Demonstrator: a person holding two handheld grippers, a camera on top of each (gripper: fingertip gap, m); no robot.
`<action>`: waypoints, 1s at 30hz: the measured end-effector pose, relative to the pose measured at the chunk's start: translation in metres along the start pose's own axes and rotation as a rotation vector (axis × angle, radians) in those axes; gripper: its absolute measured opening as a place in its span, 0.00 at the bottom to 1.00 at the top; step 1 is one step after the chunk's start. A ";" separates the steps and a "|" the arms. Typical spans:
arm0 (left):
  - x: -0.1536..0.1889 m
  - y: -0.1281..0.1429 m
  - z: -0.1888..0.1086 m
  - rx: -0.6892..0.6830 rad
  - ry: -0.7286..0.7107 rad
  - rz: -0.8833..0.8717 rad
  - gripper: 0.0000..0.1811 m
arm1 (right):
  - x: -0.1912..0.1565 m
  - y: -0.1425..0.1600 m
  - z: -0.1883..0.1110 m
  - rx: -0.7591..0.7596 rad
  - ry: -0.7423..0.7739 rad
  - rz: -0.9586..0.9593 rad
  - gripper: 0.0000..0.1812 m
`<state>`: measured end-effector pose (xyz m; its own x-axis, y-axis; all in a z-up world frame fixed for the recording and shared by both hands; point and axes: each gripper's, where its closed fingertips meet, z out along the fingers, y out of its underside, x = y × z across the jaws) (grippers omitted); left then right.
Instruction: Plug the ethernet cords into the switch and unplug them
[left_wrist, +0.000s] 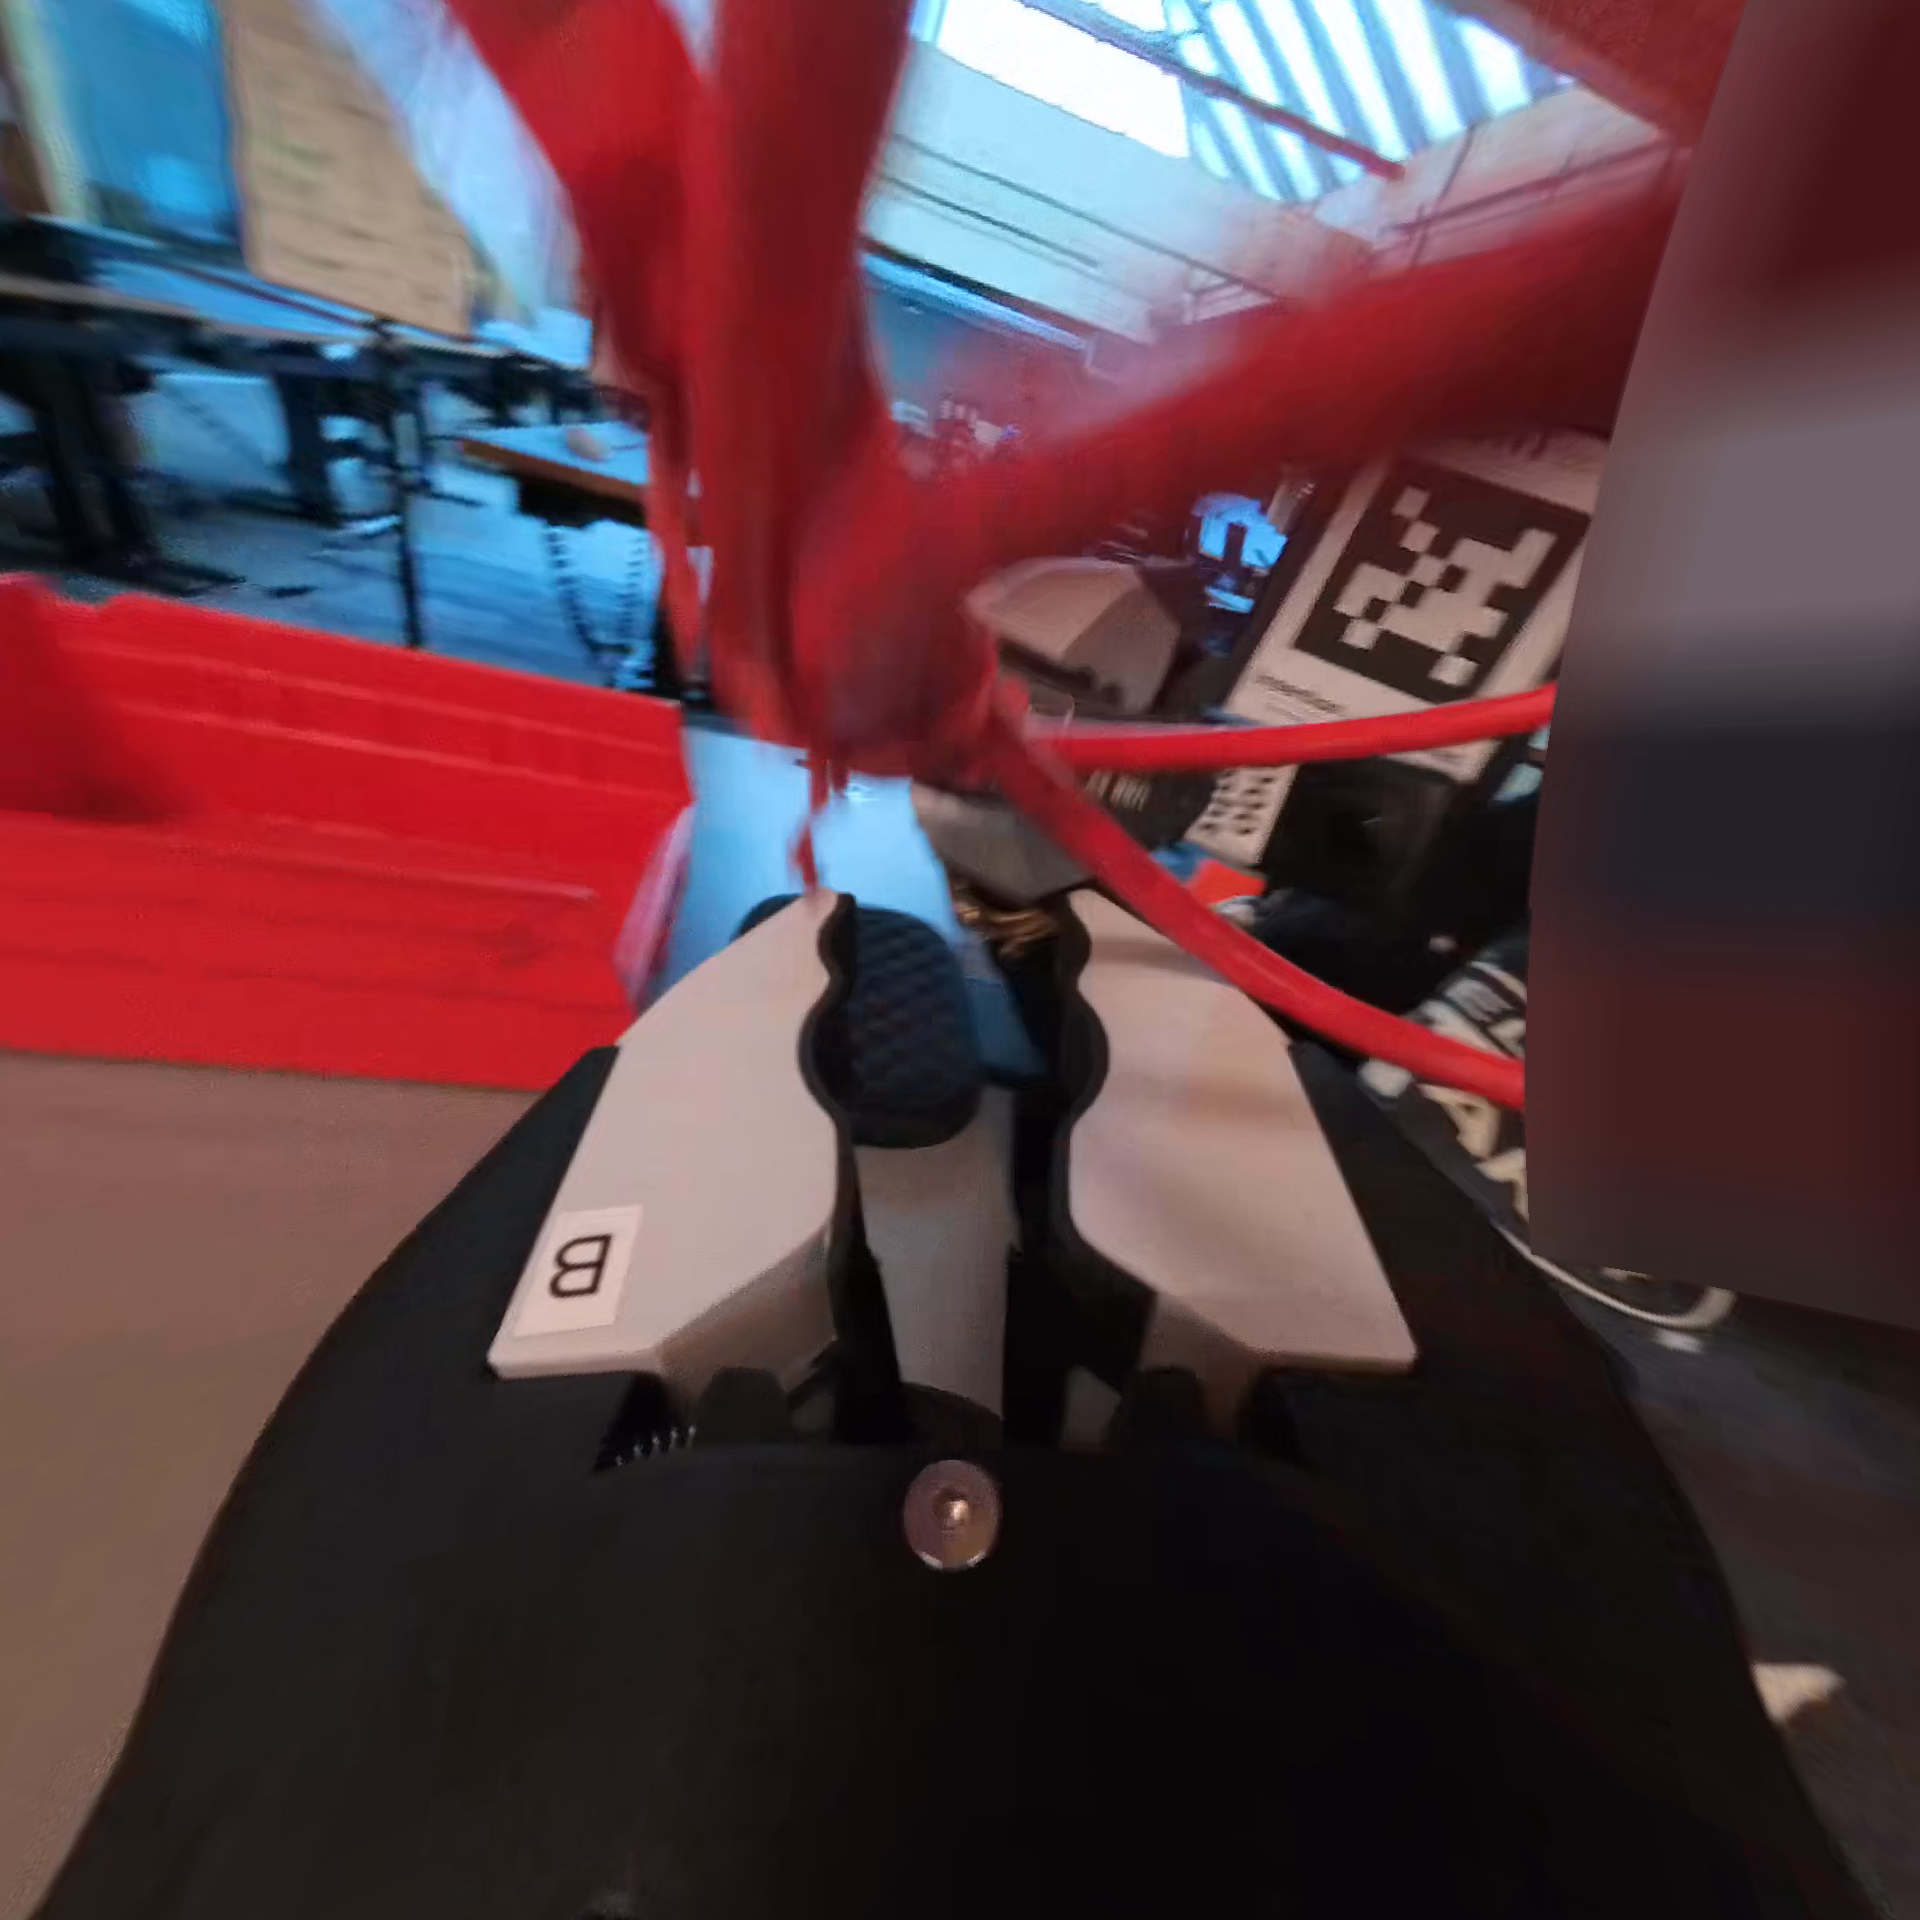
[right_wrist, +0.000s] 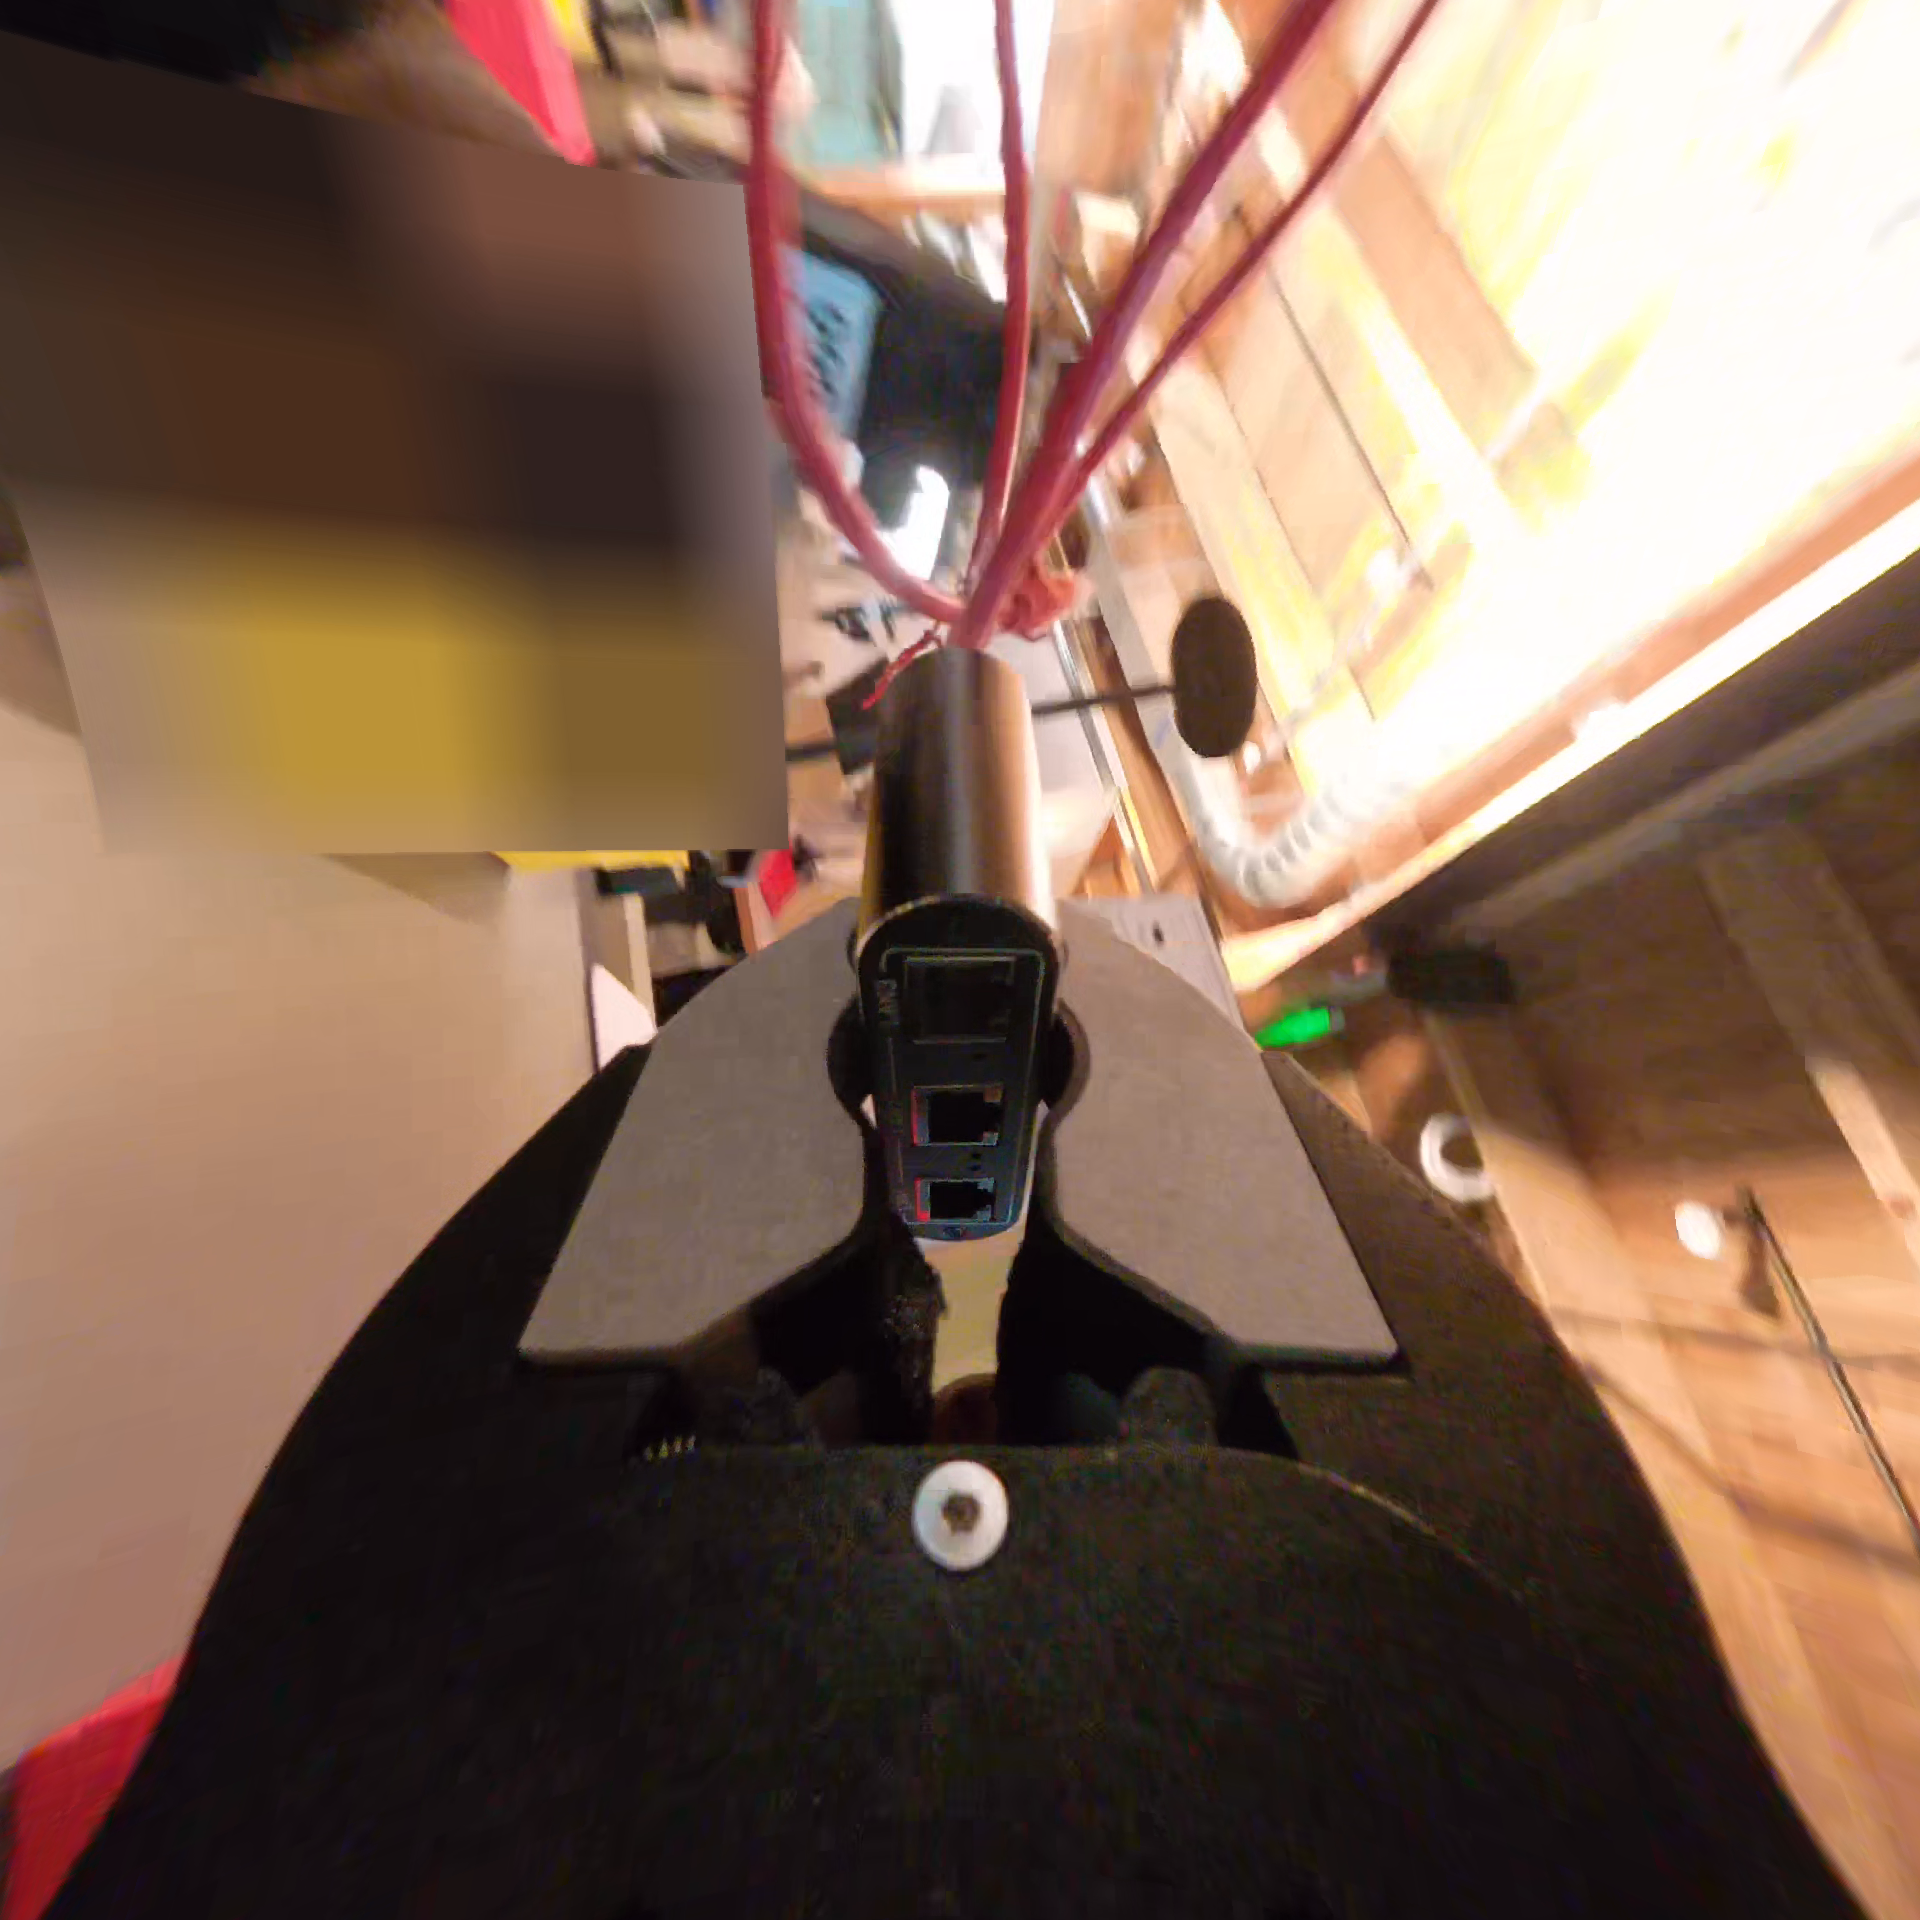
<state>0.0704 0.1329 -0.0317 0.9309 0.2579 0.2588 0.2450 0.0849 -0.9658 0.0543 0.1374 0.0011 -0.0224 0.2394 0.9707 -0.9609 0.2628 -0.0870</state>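
My right gripper (right_wrist: 956, 966) is shut on a black ethernet switch (right_wrist: 961, 790). The switch's end face points back at the camera, and the three ports (right_wrist: 958, 1117) on it are empty. Several red ethernet cords (right_wrist: 1101, 343) hang bundled at the switch's far end. In the left wrist view, my left gripper (left_wrist: 966, 935) is nearly closed on what looks like a plug with gold contacts (left_wrist: 1003, 920). Blurred red cords (left_wrist: 1299, 743) run from there to the other gripper (left_wrist: 1081, 634) just beyond.
A red plastic bin (left_wrist: 312, 831) sits on the brown table (left_wrist: 208, 1299) to the left. A black-and-white marker card (left_wrist: 1434, 592) is behind the other gripper. Shelves and workshop clutter (right_wrist: 1558, 1039) fill the right wrist view's background. The grippers' ends are close to 4 centimeters from one another.
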 end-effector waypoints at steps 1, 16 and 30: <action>-0.013 0.002 -0.003 0.000 -0.061 -0.002 0.23 | 0.006 0.012 0.001 -0.062 0.029 0.029 0.14; -0.059 -0.047 -0.124 -0.040 -0.718 0.311 0.25 | -0.072 0.089 0.008 -0.732 -0.283 0.033 0.14; -0.074 -0.001 -0.207 -0.378 -0.889 0.236 0.30 | -0.182 0.107 -0.012 -0.884 -0.729 0.138 0.19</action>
<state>0.0573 -0.0858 -0.0533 0.4628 0.8695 -0.1727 0.2937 -0.3343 -0.8955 -0.0410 0.1327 -0.1872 -0.5429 -0.2039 0.8147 -0.4158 0.9081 -0.0498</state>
